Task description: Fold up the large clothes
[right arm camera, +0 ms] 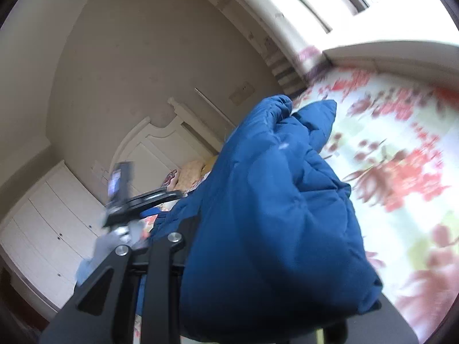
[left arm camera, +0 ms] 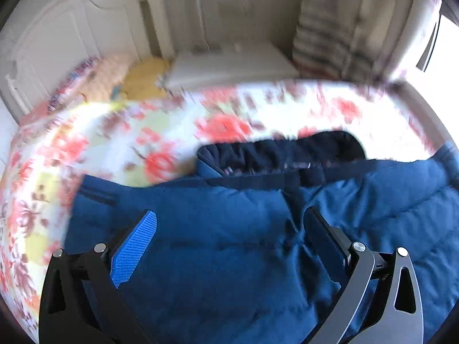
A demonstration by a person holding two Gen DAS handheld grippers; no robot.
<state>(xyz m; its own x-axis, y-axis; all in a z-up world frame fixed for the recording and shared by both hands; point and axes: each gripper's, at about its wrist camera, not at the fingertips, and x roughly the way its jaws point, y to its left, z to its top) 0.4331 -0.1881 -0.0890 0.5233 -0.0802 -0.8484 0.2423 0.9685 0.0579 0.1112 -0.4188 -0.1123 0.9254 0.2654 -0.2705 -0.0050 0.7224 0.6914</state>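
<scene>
Blue padded jacket (left arm camera: 243, 229) lying crosswise, dark collar (left arm camera: 281, 149) far side

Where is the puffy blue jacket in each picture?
Left wrist view: the puffy blue quilted jacket fills the lower half, spread on the bed under the open left gripper.
Right wrist view: a bunched part of the jacket fills the centre, covering the right gripper's fingers.
Shared landmark: the red-flowered white bedspread, with the white carved headboard behind it.
</scene>
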